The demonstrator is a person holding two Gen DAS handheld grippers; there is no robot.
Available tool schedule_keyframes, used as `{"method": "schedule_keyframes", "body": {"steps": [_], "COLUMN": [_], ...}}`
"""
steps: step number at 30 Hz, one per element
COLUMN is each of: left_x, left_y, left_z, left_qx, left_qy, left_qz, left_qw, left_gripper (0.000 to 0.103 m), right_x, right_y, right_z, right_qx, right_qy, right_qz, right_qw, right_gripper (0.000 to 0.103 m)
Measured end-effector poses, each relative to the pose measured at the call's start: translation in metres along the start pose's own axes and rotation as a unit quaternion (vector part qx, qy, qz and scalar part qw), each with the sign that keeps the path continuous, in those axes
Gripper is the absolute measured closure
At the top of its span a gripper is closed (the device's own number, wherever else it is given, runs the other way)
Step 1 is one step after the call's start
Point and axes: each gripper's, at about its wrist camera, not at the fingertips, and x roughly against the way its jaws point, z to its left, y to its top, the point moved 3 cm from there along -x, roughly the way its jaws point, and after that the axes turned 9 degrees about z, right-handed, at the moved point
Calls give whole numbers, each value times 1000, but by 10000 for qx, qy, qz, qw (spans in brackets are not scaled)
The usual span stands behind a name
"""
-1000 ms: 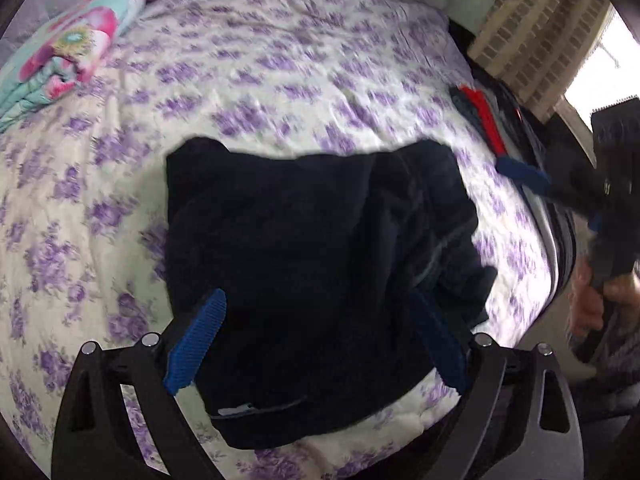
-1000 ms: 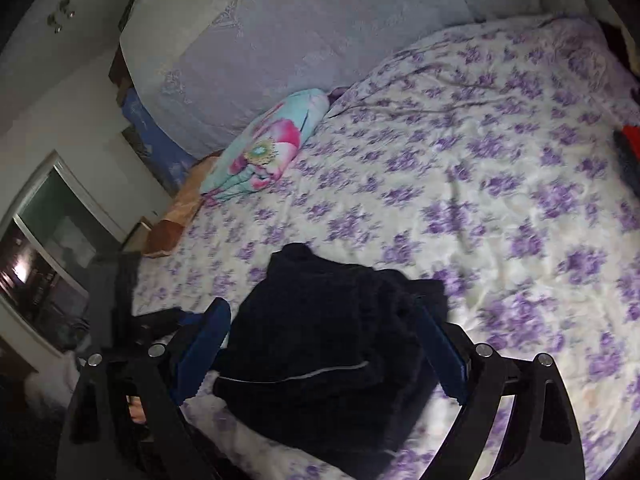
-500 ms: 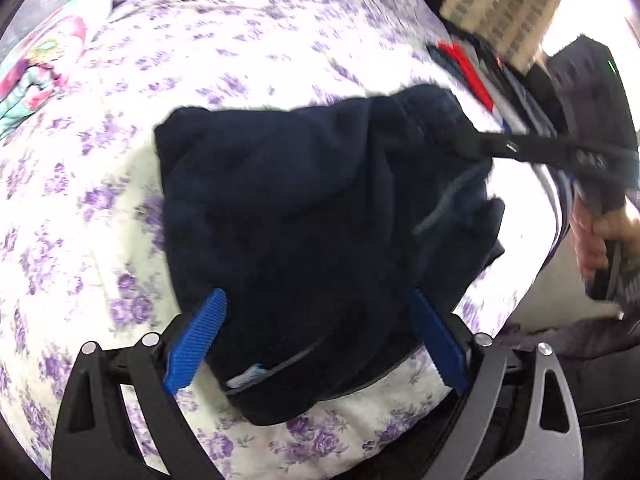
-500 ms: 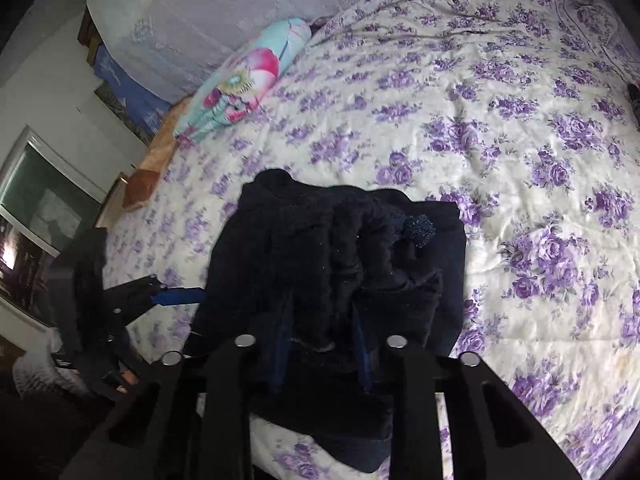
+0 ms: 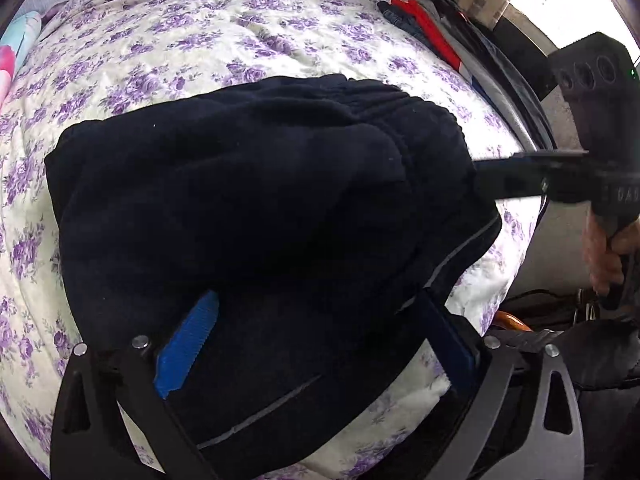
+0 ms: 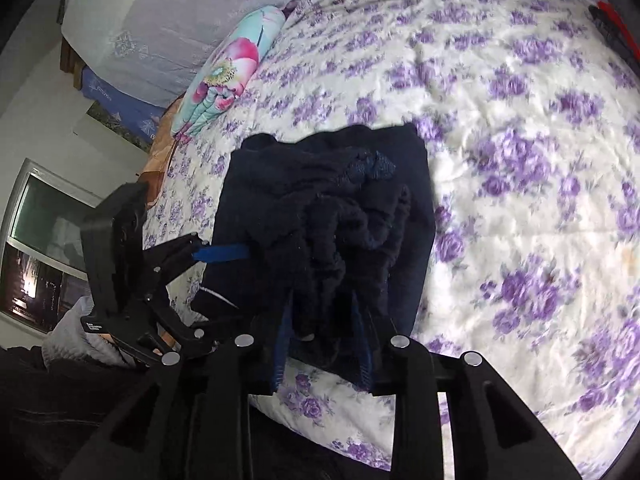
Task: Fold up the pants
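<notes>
Dark navy pants (image 5: 260, 200) lie bunched near the bed's front edge; they also show in the right wrist view (image 6: 332, 216). My left gripper (image 5: 316, 320) is open, its blue pads straddling the near part of the pants. My right gripper (image 6: 324, 336) is shut on a bunched fold of the pants and shows in the left wrist view (image 5: 492, 176) at the cloth's right side. The left gripper shows in the right wrist view (image 6: 224, 254) at the pants' left edge.
The bed has a white cover with purple flowers (image 5: 208, 28). A floral pillow (image 6: 228, 72) lies at the head end. Red and dark clothes (image 5: 424, 28) lie at the far right edge. A window (image 6: 40, 248) is at the left.
My right gripper closed on a fold of the pants. My left gripper moved forward over the pants, its jaws a little narrower but still open.
</notes>
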Motion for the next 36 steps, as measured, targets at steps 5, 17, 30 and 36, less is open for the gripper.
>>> {"method": "schedule_keyframes", "body": {"steps": [5,17,30,36], "left_x": [0,-3,-5,-3], "left_y": [2,3,6,7], "left_z": [-2,-4,-5,-10], "left_qx": [-20,138,232,134], "left_qy": [51,124,209,334], "left_qz": [9,-42,-38,-18], "left_qw": [10000,9998,9995,9994], "left_gripper": [5,5,5,5], "right_x": [10,-49,-49,-12], "right_y": [38,59,68,62], "right_z": [-12,-27,-41,-10], "right_qx": [-252,-951,-319,618], "right_qy": [88,909,-212,-1109], "right_qz": [-360,318,-158,-415], "right_qw": [9990,9908,9991,9910], "right_gripper": [73,56,87,67]}}
